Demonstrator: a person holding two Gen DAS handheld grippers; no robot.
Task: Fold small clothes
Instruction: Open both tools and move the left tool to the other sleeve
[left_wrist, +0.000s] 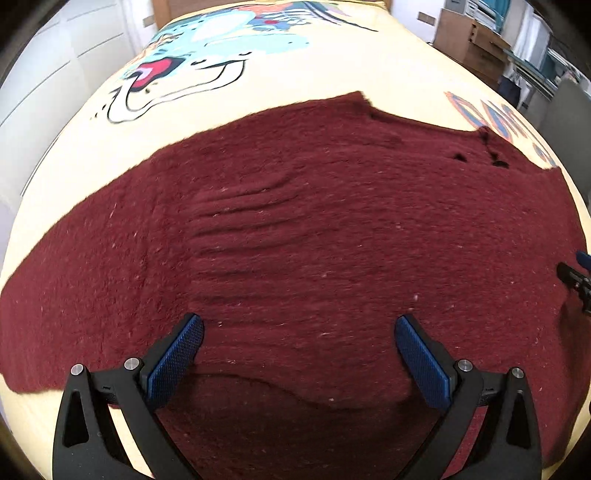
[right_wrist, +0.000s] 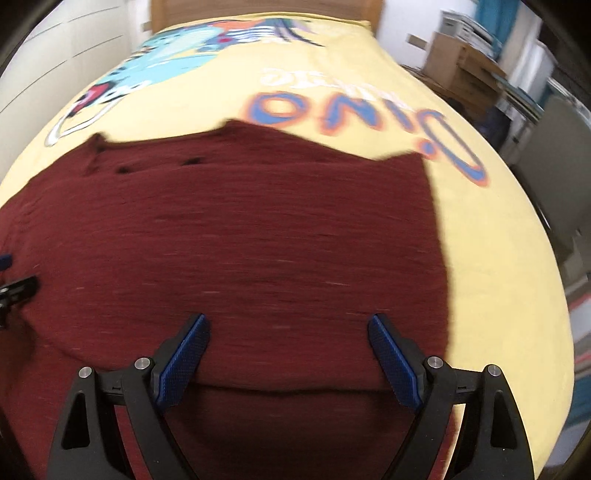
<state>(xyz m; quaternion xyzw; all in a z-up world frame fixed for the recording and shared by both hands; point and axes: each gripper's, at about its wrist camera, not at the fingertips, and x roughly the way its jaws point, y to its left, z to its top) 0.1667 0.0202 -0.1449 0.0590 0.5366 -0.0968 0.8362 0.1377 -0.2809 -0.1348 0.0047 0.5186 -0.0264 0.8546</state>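
Note:
A dark red knitted garment (left_wrist: 314, 229) lies spread flat on a yellow printed bedspread (left_wrist: 295, 74). My left gripper (left_wrist: 299, 325) hovers just above its near part, open, blue pads wide apart with only cloth under them. A fold edge (left_wrist: 295, 395) runs across between the fingers. In the right wrist view the same garment (right_wrist: 240, 240) fills the middle, its right edge (right_wrist: 439, 258) against the yellow bedspread (right_wrist: 498, 258). My right gripper (right_wrist: 288, 325) is open over a near hem line (right_wrist: 288, 389). Each gripper shows at the other view's side edge.
The bedspread carries a cartoon animal print (left_wrist: 177, 74) and blue lettering (right_wrist: 351, 110). White cupboard doors (left_wrist: 55, 74) stand at the left. Cardboard boxes (right_wrist: 461, 62) and shelves (left_wrist: 535, 48) stand at the right beyond the bed.

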